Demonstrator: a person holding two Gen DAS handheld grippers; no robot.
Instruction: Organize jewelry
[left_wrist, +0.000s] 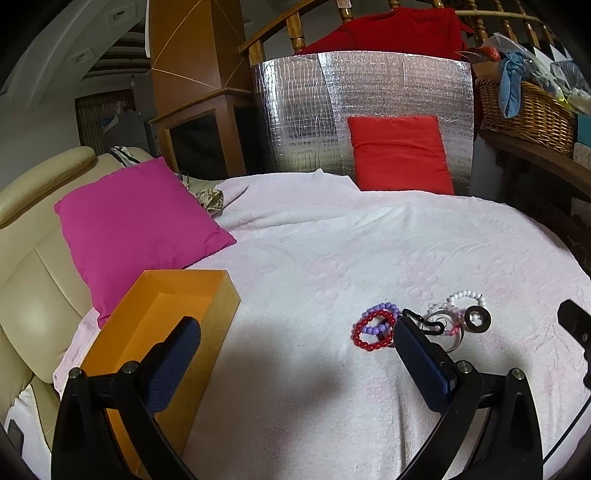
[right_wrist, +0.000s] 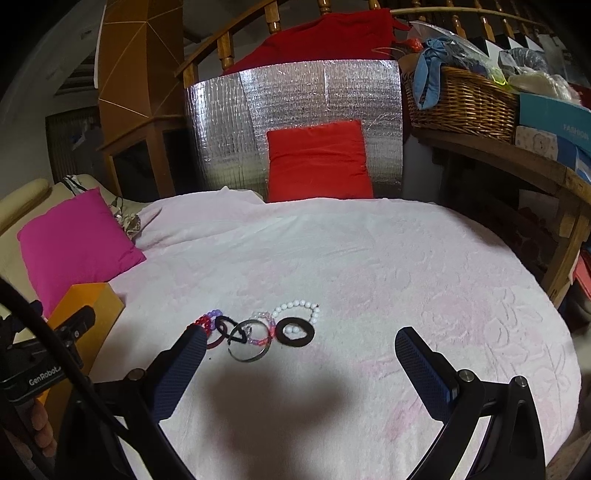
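Observation:
Jewelry lies in a cluster on the white blanket (left_wrist: 314, 258): a red bead bracelet (left_wrist: 371, 329) over a purple bead bracelet (left_wrist: 382, 309), a black clip (left_wrist: 421, 320), a silver bangle (right_wrist: 248, 341), a white bead bracelet (right_wrist: 300, 309) and a flat black ring (right_wrist: 294, 332). An open orange box (left_wrist: 162, 332) sits at the left, beside the sofa. My left gripper (left_wrist: 295, 328) hovers open between the box and the jewelry. My right gripper (right_wrist: 301, 338) is open too, low over the blanket just in front of the cluster. Neither holds anything.
A magenta pillow (left_wrist: 136, 232) leans on the cream sofa (left_wrist: 33, 295) behind the box. A red cushion (right_wrist: 319, 162) stands against a silver foil panel (right_wrist: 295, 110) at the back. A wicker basket (right_wrist: 461, 103) sits on a wooden shelf at the right. A hand (right_wrist: 40, 424) shows lower left.

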